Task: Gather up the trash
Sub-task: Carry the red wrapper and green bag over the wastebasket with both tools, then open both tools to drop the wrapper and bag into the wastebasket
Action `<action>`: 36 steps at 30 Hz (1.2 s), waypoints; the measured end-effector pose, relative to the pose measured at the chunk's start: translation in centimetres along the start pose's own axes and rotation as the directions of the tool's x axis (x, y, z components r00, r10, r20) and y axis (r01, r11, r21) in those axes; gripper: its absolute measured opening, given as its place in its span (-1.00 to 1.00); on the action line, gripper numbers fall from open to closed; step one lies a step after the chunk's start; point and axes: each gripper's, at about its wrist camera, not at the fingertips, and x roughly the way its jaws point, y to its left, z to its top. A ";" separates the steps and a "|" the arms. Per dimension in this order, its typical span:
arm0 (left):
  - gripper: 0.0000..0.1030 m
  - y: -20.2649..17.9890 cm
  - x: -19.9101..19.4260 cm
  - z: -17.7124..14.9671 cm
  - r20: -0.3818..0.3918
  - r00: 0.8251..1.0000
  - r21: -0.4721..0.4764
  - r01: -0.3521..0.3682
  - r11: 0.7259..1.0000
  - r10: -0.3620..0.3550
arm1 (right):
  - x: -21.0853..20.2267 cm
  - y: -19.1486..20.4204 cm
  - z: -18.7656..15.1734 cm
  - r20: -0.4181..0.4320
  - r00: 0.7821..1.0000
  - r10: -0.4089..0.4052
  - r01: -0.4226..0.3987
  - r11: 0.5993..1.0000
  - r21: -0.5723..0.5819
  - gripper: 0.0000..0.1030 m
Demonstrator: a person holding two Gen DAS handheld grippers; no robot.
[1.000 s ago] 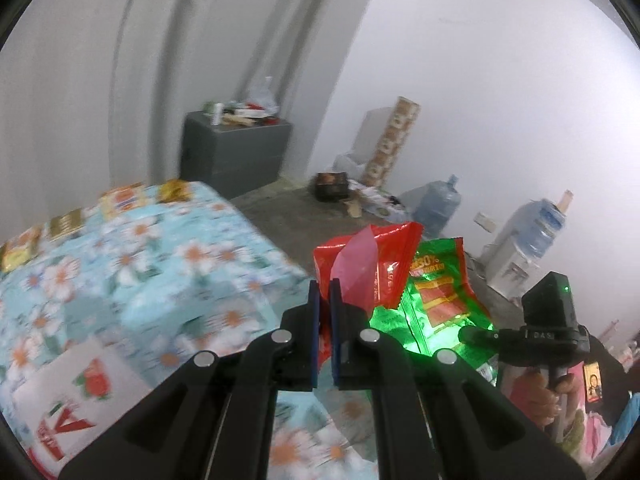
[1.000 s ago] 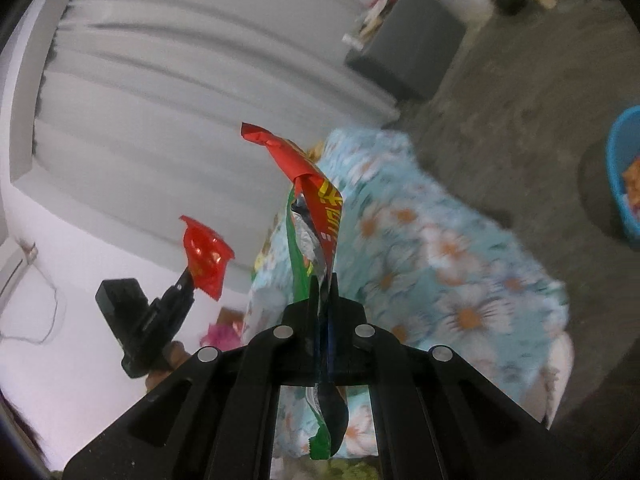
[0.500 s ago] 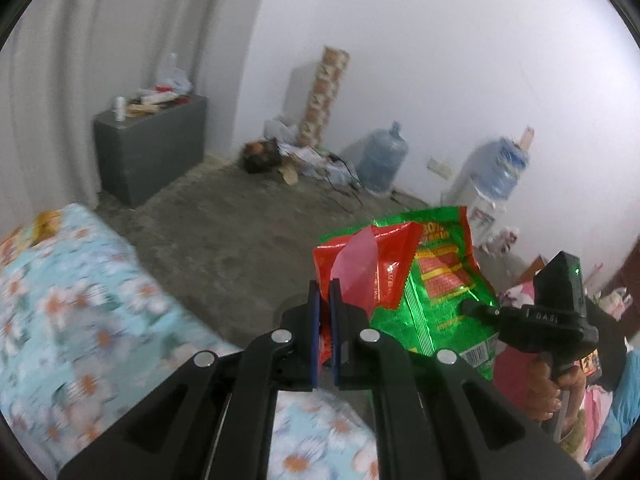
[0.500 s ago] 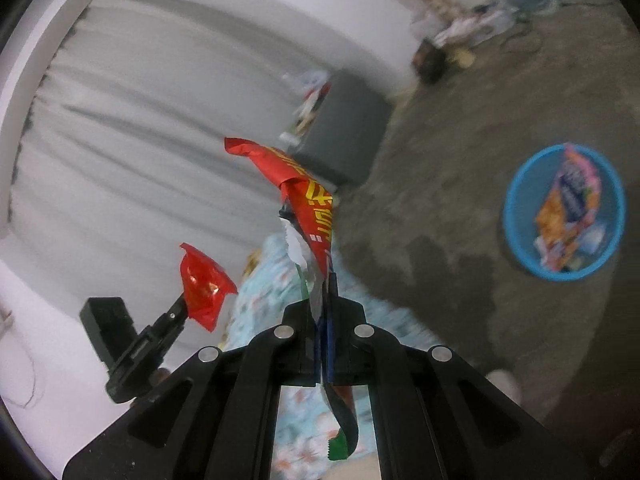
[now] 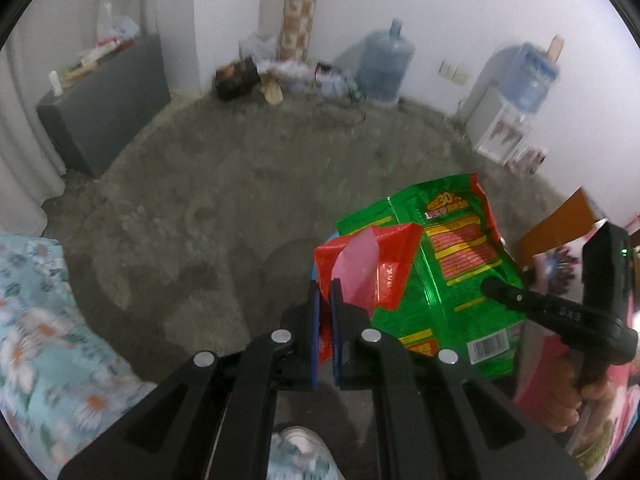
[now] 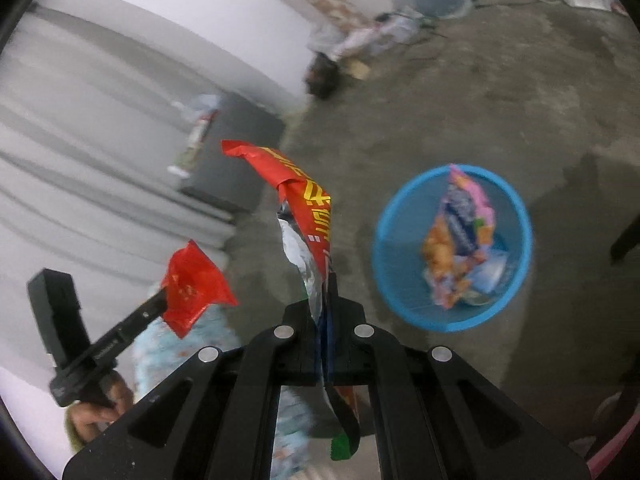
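At the bottom centre of the left wrist view, the left gripper (image 5: pixel 325 288) is pinched nearly shut on a small red wrapper (image 5: pixel 380 264), which stands up from the jaws with a pink inner face showing. Low in the right wrist view, the right gripper (image 6: pixel 324 280) is clamped fully on a green and red snack bag (image 6: pixel 308 204), its top rising above the jaws and its tail hanging below. Beyond it, right of centre on the bare concrete floor (image 6: pixel 500 92), sits a blue basket (image 6: pixel 516 208) with other wrappers already inside. Both pieces look to be mid-carry; the next move probably calls for bringing each gripper over the basket's mouth and opening it.
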 end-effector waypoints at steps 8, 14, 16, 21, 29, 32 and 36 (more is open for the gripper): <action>-0.88 -1.7 10.6 1.9 -0.176 0.983 0.010 -0.050 0.999 0.051 | 4.5 -5.5 2.1 -0.074 0.985 -0.157 0.160 0.986 0.037 -0.99; -0.57 -3.2 16.4 2.3 -0.277 0.960 0.009 -0.046 0.999 0.047 | 8.4 -8.5 3.9 -0.134 0.965 -0.224 0.232 0.972 0.046 -0.66; -0.38 -3.8 17.7 2.2 -0.295 0.955 -0.002 -0.039 0.999 0.036 | 8.8 -9.4 4.1 -0.123 0.961 -0.247 0.254 0.966 0.047 -0.36; -0.24 -4.7 18.7 1.8 -0.313 0.949 0.009 -0.024 1.000 0.026 | 7.0 -10.2 4.1 -0.066 0.958 -0.281 0.284 0.957 0.059 -0.12; -0.08 -4.6 16.3 1.9 -0.283 0.959 -0.006 0.003 1.000 -0.005 | 3.6 -9.8 3.8 0.041 0.955 -0.293 0.289 0.954 0.082 -0.10; 0.04 -4.4 14.3 2.1 -0.262 0.965 -0.014 0.007 1.000 -0.010 | 2.9 -8.6 4.0 0.068 0.953 -0.294 0.291 0.955 0.059 -0.08; 0.16 -4.0 10.2 2.5 -0.209 0.978 -0.006 0.025 1.000 -0.026 | 1.9 -5.7 3.4 0.106 0.949 -0.296 0.298 0.954 -0.004 0.05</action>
